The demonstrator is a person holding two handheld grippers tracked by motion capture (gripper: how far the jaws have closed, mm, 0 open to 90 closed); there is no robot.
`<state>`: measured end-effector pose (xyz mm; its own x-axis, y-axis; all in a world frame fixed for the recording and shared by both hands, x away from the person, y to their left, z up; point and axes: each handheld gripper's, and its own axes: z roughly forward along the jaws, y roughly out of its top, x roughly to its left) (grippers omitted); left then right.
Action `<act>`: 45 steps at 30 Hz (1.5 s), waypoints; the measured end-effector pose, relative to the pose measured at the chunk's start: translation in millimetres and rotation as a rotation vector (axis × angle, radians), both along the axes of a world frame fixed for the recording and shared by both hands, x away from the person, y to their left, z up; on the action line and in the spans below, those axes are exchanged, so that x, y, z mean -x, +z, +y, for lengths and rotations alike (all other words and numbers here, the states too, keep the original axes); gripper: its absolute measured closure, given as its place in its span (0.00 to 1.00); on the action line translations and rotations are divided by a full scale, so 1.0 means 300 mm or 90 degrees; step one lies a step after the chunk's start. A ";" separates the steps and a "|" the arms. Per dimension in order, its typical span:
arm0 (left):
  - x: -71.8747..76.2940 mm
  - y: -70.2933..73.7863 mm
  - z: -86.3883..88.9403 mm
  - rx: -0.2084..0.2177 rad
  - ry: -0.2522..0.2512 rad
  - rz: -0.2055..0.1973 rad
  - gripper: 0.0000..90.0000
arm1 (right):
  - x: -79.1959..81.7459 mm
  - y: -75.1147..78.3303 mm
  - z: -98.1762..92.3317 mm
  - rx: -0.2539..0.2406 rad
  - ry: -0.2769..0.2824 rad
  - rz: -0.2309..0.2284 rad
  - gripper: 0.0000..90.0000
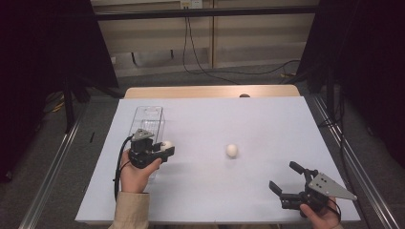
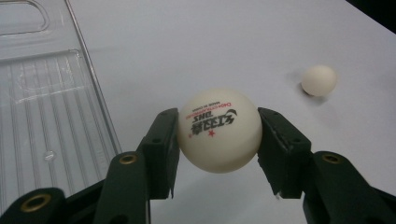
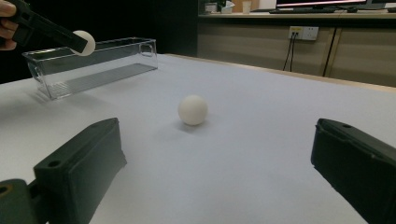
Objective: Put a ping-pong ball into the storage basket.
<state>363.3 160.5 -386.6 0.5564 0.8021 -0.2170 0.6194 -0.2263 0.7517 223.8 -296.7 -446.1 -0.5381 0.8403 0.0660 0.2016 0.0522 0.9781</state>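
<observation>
My left gripper (image 1: 165, 149) is shut on a white ping-pong ball (image 2: 219, 129) with red and black print, held just above the table beside the clear plastic bin (image 1: 149, 120). In the right gripper view the held ball (image 3: 84, 42) hangs in front of the bin's (image 3: 93, 65) near end. A second white ball (image 1: 232, 150) lies loose on the white table near the middle, also seen as the loose ball (image 2: 319, 80) and the loose ball (image 3: 193, 110). My right gripper (image 1: 285, 177) stands open at the front right, with nothing between its jaws, pointing toward the loose ball.
The white tabletop (image 1: 215, 191) has a bare wooden strip (image 1: 210, 91) along its far edge. Black curtains and metal floor rails flank the table. Cables run across the floor behind it. A wall socket (image 3: 303, 32) sits on the far wall.
</observation>
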 end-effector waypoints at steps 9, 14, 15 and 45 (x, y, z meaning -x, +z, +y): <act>-0.001 0.004 0.016 -0.005 0.004 -0.002 0.57 | 0.000 0.000 0.000 -0.001 0.000 0.001 0.02; 0.000 0.007 0.022 -0.004 0.007 -0.006 0.57 | 0.000 0.000 0.000 -0.001 0.000 0.000 0.02; 0.000 0.007 0.025 -0.005 0.007 -0.006 0.57 | 0.000 0.000 0.000 -0.001 0.000 0.001 0.02; 0.003 0.020 0.068 -0.013 0.027 -0.013 0.57 | 0.000 0.000 0.000 0.000 0.001 0.000 0.02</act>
<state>362.4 181.0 -380.6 0.5262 0.8291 -0.1892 0.6130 -0.2156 0.7601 223.7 -296.8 -446.2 -0.5393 0.8395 0.0659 0.2019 0.0529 0.9780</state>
